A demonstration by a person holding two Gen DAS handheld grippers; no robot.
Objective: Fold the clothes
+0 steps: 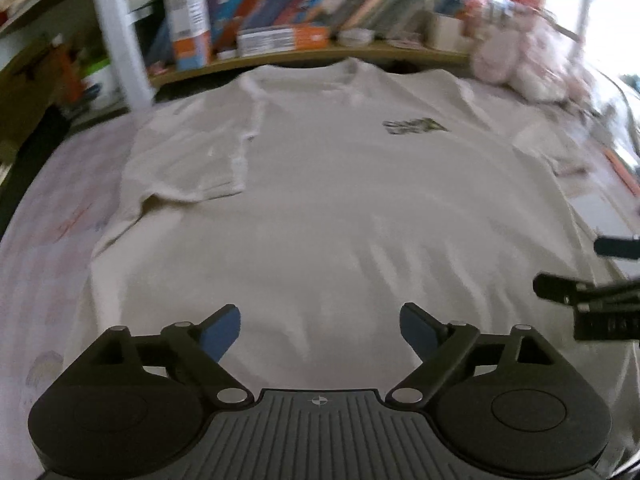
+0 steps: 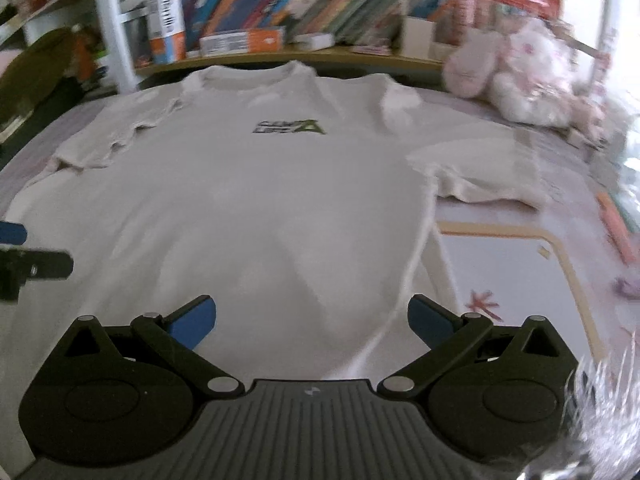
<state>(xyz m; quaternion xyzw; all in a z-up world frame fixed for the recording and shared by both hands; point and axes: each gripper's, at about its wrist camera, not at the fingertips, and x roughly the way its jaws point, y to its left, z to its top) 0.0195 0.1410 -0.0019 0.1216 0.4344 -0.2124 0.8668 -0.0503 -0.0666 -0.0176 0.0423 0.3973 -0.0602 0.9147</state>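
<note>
Black-framed, blue-padded left gripper hangs wide open, gripping nothing, above the hem of one cream cotton T-shirt spread flat on a pale patterned bedsheet. Right gripper, equally wide, empty. One pink plush toy sits far right.

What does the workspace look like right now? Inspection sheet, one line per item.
Surface: bed sheet, pale with printed pattern.
Job's things: beige t-shirt spread flat, front up, collar away from the cameras, logo on the chest; not yet folded.
Clutter: pink plush toy beside the right shoulder.
Grippers: left gripper open over the hem, holding nothing; right gripper open over the hem near the shirt's right edge, holding nothing.
Cables: nothing seen.
Surroundings: bookshelf behind the collar with books, boxes, white post.
</note>
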